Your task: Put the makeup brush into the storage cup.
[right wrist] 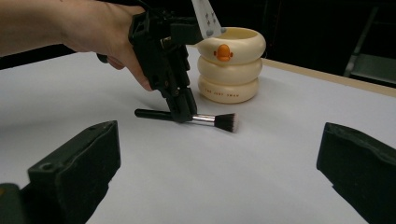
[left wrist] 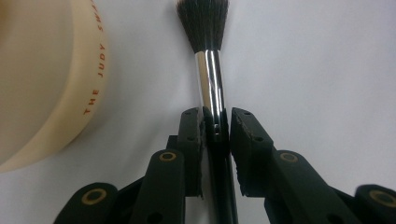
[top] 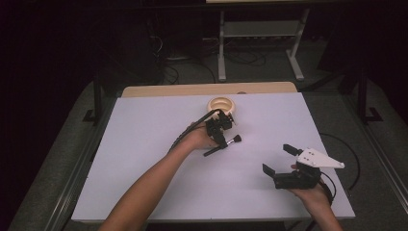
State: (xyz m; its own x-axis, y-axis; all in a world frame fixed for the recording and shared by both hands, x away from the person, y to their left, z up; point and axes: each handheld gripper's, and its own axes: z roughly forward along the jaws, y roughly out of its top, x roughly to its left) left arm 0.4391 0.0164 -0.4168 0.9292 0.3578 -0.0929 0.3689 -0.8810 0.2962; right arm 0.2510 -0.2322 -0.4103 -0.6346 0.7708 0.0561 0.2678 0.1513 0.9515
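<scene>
**Left gripper closed on a makeup brush lying on the table**

A slim makeup brush (left wrist: 211, 88) with a black handle, shiny metal ferrule and soft dark bristles lay flat on the white table (top: 144, 159), just beside a cream, ring-stacked cup (right wrist: 231, 65) with a duck face. The left gripper (left wrist: 215, 128) pointed down over it, jaws pinched on the handle just behind the ferrule. The brush looked light and stiff, its ferrule slippery, so the handle seemed the safer hold. The right gripper (top: 278, 159) rested well apart, jaws wide, holding nothing.
</scene>
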